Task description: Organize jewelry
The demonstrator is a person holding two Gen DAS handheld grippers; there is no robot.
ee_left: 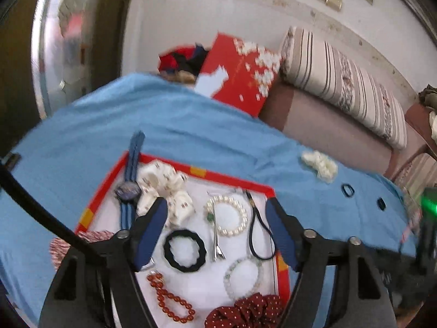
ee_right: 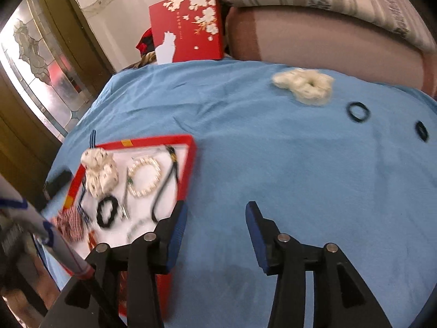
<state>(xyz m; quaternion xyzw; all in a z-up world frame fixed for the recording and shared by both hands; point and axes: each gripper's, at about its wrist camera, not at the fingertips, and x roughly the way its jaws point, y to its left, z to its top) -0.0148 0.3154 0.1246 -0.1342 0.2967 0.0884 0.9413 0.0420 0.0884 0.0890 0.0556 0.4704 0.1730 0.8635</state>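
A red-rimmed tray (ee_left: 210,174) with a white floor lies on the blue cloth (ee_left: 191,125). It holds a white scrunchie (ee_left: 164,188), a blue watch (ee_left: 128,191), a pearl bracelet (ee_left: 228,214), a black scrunchie (ee_left: 185,249), a hair clip (ee_left: 217,243), a black cord (ee_left: 258,232), a pale bead bracelet (ee_left: 243,276), an orange bead bracelet (ee_left: 169,300) and a dark red dotted scrunchie (ee_left: 245,311). My left gripper (ee_left: 217,207) is open and empty above the tray. My right gripper (ee_right: 217,207) is open and empty over bare cloth right of the tray (ee_right: 188,164). A cream scrunchie (ee_right: 304,84) and two black hair ties (ee_right: 358,112) (ee_right: 422,130) lie on the cloth.
A red box with white flowers (ee_right: 188,27) stands at the cloth's far edge. A mauve sofa (ee_right: 314,41) with a striped cushion (ee_left: 341,82) lies beyond. A red-white striped scrunchie (ee_left: 60,246) sits at the tray's left edge. A glass door (ee_right: 35,63) is at left.
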